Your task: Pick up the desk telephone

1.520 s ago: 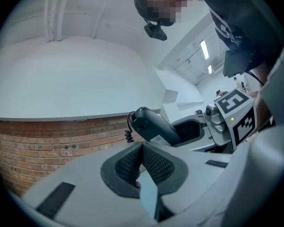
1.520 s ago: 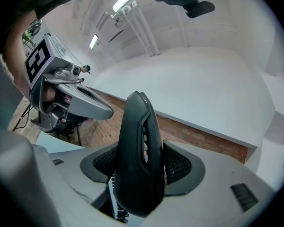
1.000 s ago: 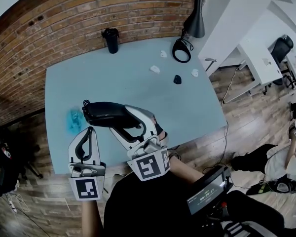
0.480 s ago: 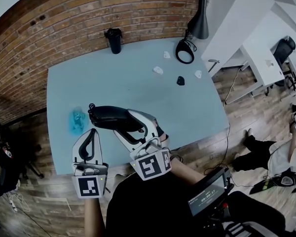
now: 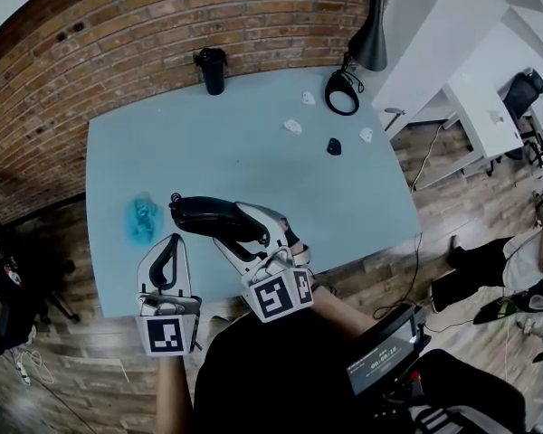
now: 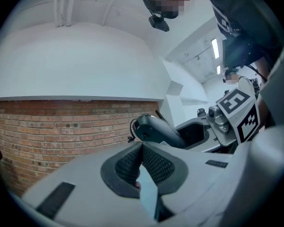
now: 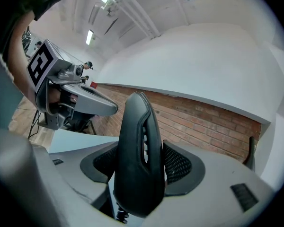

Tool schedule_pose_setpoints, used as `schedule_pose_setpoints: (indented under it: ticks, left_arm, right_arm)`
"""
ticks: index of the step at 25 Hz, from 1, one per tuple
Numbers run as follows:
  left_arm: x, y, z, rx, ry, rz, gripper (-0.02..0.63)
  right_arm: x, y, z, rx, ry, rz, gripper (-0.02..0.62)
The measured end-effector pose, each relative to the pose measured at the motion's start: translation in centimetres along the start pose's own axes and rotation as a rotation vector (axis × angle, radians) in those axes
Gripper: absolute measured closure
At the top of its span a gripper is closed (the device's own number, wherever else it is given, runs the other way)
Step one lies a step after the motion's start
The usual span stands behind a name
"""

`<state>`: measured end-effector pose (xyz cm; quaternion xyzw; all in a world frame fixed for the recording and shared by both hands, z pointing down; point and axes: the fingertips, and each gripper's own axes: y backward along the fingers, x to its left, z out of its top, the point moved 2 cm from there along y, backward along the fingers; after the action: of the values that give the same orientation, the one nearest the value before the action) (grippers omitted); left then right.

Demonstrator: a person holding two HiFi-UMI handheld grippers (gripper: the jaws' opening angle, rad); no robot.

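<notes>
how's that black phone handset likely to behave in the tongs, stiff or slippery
Likely stiff: the handset shows no sag clamped in the right tongs. Its smooth shell may pivot, since much of it sticks out sideways. The coiled cord at its end would probably swing.

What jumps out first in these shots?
The black telephone handset, clamped in the right gripper and held over the near part of the blue table. Next, the left gripper, shut and empty beside it, and the brick wall behind the table.
</notes>
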<state>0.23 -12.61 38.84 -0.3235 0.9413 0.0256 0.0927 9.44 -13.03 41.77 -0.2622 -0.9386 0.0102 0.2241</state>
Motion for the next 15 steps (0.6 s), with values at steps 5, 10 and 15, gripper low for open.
schedule_pose_setpoints:
  ticks: [5,10,15]
  left_arm:
    - [-0.5,0.0,-1.5,0.04,0.004,-0.012,0.591]
    - [-1.0,0.2,-2.9,0.07,0.024,-0.015,0.591]
    - [-1.4,0.0,-3.8,0.094,0.04,-0.02,0.591]
  right_arm:
    - [0.7,-0.3,-1.4,0.033,-0.016,0.019,0.298]
    - [1.7,-0.3,-2.7,0.066,-0.01,0.05,0.298]
    - [2.4,-0.4,-4.2,0.11,-0.016,0.086,0.296]
